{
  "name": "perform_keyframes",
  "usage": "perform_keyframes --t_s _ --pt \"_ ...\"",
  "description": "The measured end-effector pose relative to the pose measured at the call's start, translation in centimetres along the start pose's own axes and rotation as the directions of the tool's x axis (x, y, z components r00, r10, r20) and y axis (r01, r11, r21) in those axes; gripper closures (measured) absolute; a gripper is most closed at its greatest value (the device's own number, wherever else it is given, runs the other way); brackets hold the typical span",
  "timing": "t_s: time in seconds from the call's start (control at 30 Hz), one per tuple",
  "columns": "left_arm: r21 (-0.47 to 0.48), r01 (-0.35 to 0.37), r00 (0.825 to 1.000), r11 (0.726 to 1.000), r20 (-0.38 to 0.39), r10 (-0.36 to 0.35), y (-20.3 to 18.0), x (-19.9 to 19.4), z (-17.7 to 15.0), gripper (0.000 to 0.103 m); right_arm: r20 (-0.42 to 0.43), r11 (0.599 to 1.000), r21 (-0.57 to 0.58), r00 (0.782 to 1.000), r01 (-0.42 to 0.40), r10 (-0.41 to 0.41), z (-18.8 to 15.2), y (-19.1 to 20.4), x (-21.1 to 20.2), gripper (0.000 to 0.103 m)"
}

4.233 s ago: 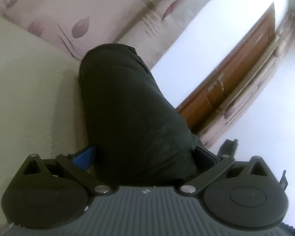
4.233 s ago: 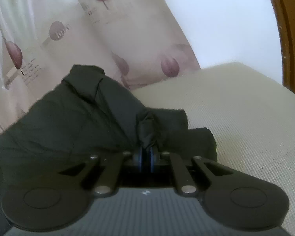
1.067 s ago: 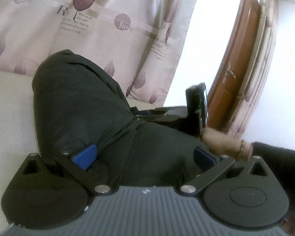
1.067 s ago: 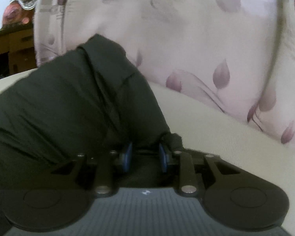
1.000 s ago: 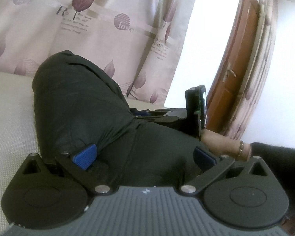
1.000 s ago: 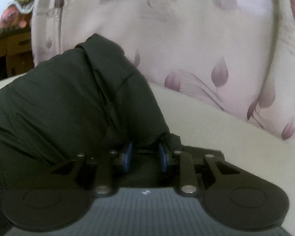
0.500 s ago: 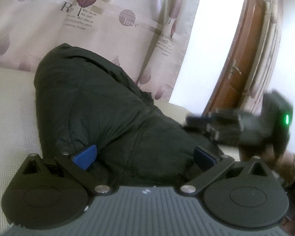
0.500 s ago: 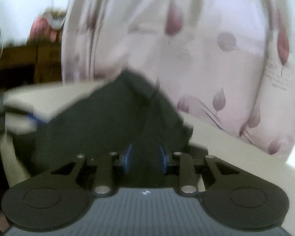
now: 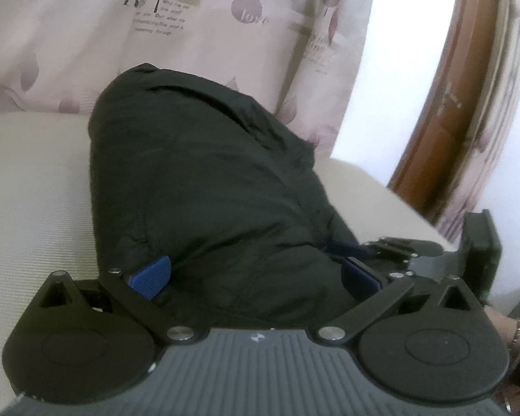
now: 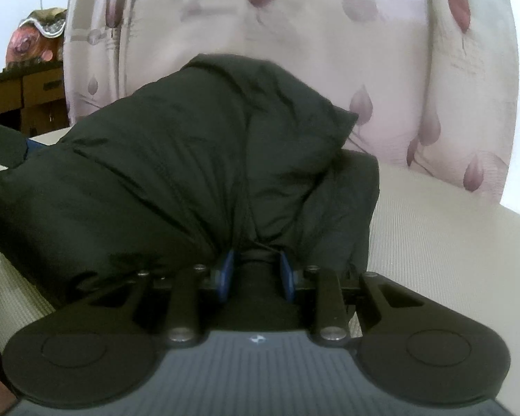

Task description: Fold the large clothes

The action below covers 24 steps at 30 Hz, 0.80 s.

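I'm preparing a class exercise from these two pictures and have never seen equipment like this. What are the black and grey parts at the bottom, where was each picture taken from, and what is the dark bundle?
No robot here: a person holds a two-finger gripper in each hand, each with a camera looking forward along its fingers. One picture comes from the left gripper, the other from the right gripper. The dark bundle is a black padded jacket, lying partly folded on a cream surface before a patterned curtain. The left gripper stands wide open around the jacket. The right gripper's blue pads flank a bunch of fabric; whether they clamp it is unclear.
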<state>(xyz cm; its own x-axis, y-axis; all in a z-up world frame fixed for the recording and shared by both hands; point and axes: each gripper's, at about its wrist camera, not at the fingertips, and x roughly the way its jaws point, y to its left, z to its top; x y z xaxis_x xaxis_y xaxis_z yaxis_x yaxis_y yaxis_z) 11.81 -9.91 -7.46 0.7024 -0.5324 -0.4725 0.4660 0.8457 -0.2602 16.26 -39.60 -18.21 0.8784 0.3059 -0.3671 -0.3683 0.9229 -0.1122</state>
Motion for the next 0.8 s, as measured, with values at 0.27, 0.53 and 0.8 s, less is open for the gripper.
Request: perform_keyframes --t_s 0.27,0.53,0.8 --pt "0.028 -0.068 0.997 0.997 -0.032 0.069 -0.9 0.0 0.1 0.000 0.017 0.999 0.046 1.000 0.020 -0.021 0.1 -0.4 -0.2 0.075" --pt "0.082 -0.101 0.994 0.992 -0.041 0.105 -1.4 0.3 0.0 0.000 0.013 0.995 0.093 0.999 0.034 -0.035 -0.1 -0.5 -0.8 0.075" --pt "-0.069 -0.157 0.986 0.985 -0.063 0.153 2.3 -1.8 0.5 0.000 -0.010 0.985 0.152 0.997 0.078 -0.078 -0.2 0.5 -1.6 0.075"
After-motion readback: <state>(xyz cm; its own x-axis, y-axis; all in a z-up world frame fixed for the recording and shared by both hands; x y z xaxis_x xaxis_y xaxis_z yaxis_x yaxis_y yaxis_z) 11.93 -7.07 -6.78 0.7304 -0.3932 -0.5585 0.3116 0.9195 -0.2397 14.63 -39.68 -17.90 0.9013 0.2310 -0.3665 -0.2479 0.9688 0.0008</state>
